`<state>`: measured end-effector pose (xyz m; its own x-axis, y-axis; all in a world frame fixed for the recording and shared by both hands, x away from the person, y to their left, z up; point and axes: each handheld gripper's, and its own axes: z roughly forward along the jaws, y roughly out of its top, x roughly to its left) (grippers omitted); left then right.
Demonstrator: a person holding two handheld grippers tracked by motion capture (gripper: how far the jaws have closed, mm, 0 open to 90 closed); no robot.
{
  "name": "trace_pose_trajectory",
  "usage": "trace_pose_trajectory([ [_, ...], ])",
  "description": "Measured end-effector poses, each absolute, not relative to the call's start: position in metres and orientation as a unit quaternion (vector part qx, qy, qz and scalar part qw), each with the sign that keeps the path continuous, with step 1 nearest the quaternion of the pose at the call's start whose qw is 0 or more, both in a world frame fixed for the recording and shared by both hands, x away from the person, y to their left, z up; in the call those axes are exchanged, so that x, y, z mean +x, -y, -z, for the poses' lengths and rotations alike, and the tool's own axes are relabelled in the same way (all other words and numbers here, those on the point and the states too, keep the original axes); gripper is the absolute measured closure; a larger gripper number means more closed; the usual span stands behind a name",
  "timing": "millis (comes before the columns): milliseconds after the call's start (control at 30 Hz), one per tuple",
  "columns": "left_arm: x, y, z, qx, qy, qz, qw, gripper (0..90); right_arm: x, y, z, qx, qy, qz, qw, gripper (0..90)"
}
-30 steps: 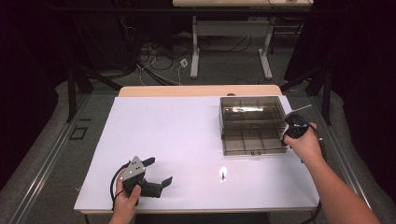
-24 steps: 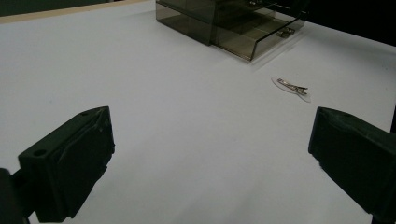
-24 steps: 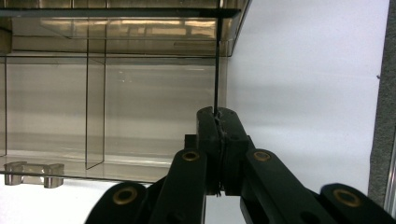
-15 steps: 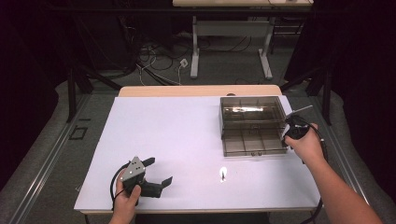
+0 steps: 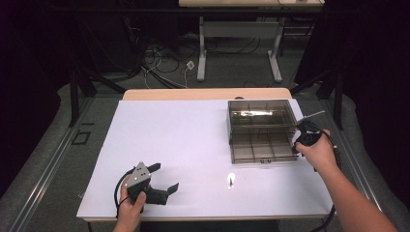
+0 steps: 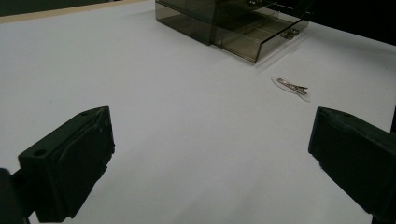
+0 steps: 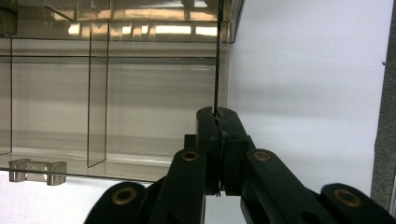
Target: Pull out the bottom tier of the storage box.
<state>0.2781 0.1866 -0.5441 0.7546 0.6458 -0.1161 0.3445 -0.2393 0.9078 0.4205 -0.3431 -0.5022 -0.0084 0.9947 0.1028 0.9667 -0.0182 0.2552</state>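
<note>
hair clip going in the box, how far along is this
Done: the smoky plastic box is open. In hand: the right claw is shut on the box's side wall. Left: the hair clip lies on the white table outside the box, and the left claw is open, apart from it. Nothing shows inside the visible compartments.

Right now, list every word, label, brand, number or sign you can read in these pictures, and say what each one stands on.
There is no readable text.
The clear compartment box bears no label.
The hair clip shows a fine pattern, too small to tell whether it is lettering.
The left gripper and the right gripper carry no marking that can be read.
The white table cover is plain.
</note>
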Motion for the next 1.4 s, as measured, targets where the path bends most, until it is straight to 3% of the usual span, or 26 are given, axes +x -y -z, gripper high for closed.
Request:
trace_pose_trajectory([
  [500,0.278,-0.187,0.544,0.774,-0.319,-0.144,0.528,0.4,0.415,0.345,0.500,0.702,-0.701,-0.125,0.038,88.7],
  [1400,0.278,-0.186,0.544,0.774,-0.319,-0.143,0.528,0.4,0.409,0.348,0.509,0.698,-0.702,-0.134,0.048,88.3],
])
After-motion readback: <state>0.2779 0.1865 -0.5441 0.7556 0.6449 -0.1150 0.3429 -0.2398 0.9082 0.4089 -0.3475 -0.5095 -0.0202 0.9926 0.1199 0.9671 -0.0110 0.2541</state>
